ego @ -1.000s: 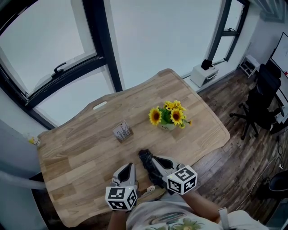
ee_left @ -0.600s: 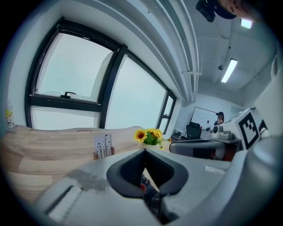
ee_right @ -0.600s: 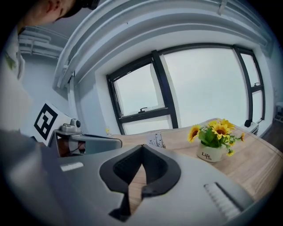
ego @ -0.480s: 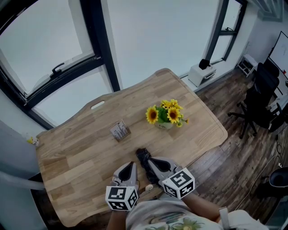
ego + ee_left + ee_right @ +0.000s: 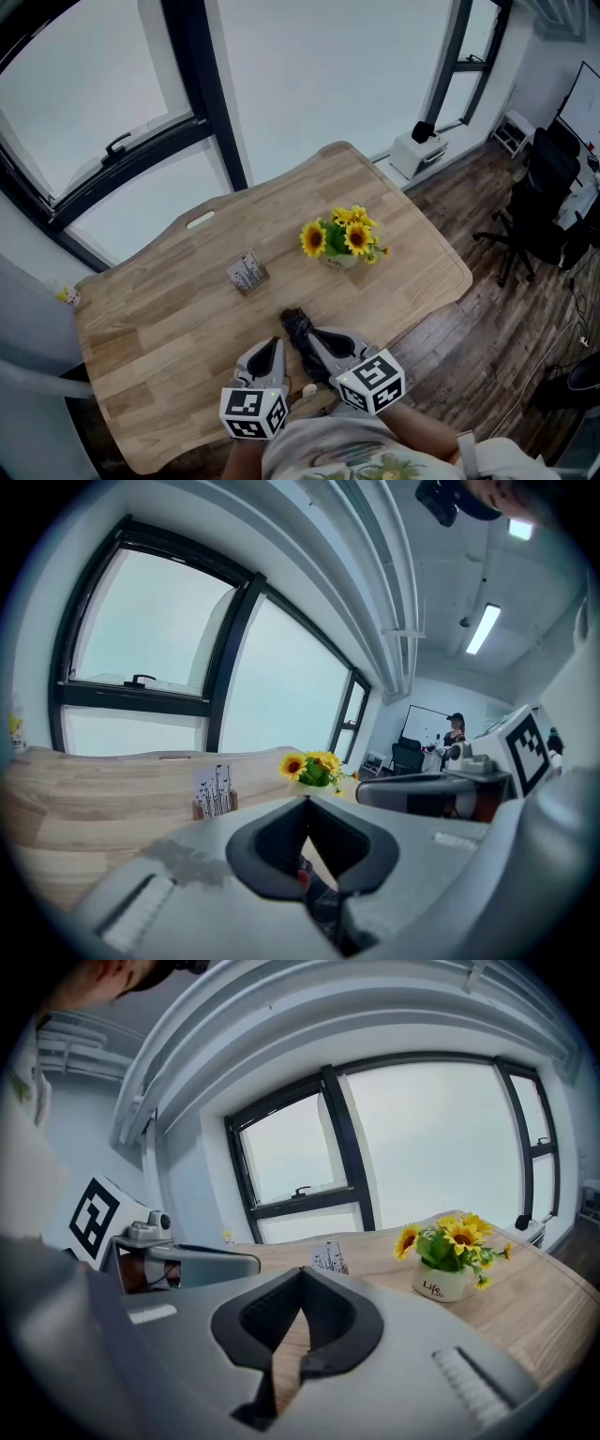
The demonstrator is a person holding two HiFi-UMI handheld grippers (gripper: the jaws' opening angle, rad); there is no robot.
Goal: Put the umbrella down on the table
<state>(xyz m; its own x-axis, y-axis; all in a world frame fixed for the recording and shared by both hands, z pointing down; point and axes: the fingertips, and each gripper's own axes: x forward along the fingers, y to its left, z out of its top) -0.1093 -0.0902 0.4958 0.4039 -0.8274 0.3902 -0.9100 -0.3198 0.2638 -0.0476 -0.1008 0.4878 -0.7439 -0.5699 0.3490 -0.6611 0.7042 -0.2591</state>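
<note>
A black folded umbrella [image 5: 298, 336] lies near the front edge of the wooden table [image 5: 159, 319], and its light brown handle [image 5: 311, 396] points toward me. My left gripper [image 5: 272, 345] sits just left of it, shut, tips meeting [image 5: 306, 799]. My right gripper [image 5: 317, 334] lies along the umbrella's right side and partly over it. It is shut too [image 5: 300, 1271], and bare wood shows through the gap behind its tips. Neither gripper view shows the umbrella clearly.
A pot of sunflowers [image 5: 339, 239] stands at mid-table right, with a small card holder [image 5: 246, 272] to its left. Large windows run behind the table. An office chair [image 5: 544, 206] and a white box [image 5: 417, 150] are on the floor at right.
My right gripper's marker cube has tilted slightly. The umbrella and the left gripper stay where they were.
</note>
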